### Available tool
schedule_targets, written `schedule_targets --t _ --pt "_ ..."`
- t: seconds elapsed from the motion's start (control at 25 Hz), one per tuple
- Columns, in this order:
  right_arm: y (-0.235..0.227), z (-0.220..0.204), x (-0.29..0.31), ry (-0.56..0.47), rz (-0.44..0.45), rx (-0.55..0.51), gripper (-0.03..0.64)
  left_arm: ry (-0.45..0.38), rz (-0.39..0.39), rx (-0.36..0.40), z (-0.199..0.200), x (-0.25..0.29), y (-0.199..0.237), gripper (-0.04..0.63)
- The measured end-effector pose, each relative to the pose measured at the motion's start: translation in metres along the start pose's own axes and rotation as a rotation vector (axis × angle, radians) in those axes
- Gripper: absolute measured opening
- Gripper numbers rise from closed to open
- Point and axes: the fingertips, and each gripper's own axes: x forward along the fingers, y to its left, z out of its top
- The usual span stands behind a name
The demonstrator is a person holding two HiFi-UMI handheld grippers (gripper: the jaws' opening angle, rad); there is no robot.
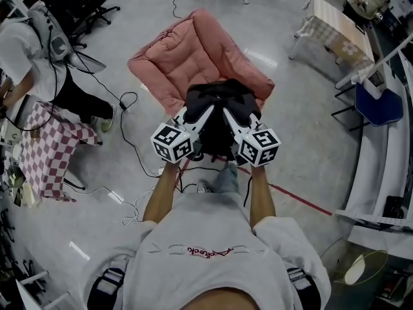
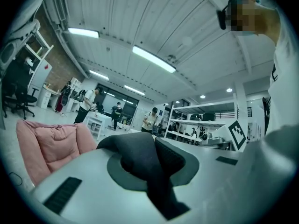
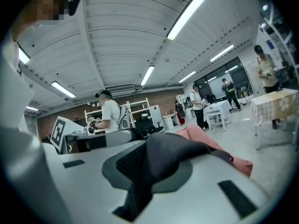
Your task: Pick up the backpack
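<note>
The black backpack [image 1: 218,102] hangs in front of me over a pink cushioned chair [image 1: 193,57]. My left gripper [image 1: 202,117] and right gripper [image 1: 231,119] meet side by side at the pack's near side. In the left gripper view, the left gripper [image 2: 152,174] is shut on a black backpack strap [image 2: 140,155] that runs out between its jaws. The right gripper [image 3: 149,171] is likewise shut on a black strap [image 3: 168,157] in the right gripper view. The pack's lower part is hidden behind both grippers.
A table with a checked cloth [image 1: 45,148] and a seated person [image 1: 26,57] are at the left. Cables [image 1: 132,144] trail over the floor. A white table [image 1: 339,28] and a blue chair [image 1: 379,105] stand at the right. A red floor line [image 1: 293,197] runs by my feet.
</note>
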Motion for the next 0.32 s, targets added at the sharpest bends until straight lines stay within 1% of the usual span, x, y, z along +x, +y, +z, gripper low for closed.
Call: schedule_targets --t 0.32 --pt "0.0041 -0.0076 -0.0025 0.008 0.001 -0.003 0.051 0.013 0.008 0.006 -0.0055 -0.0036 -0.0013 0.054"
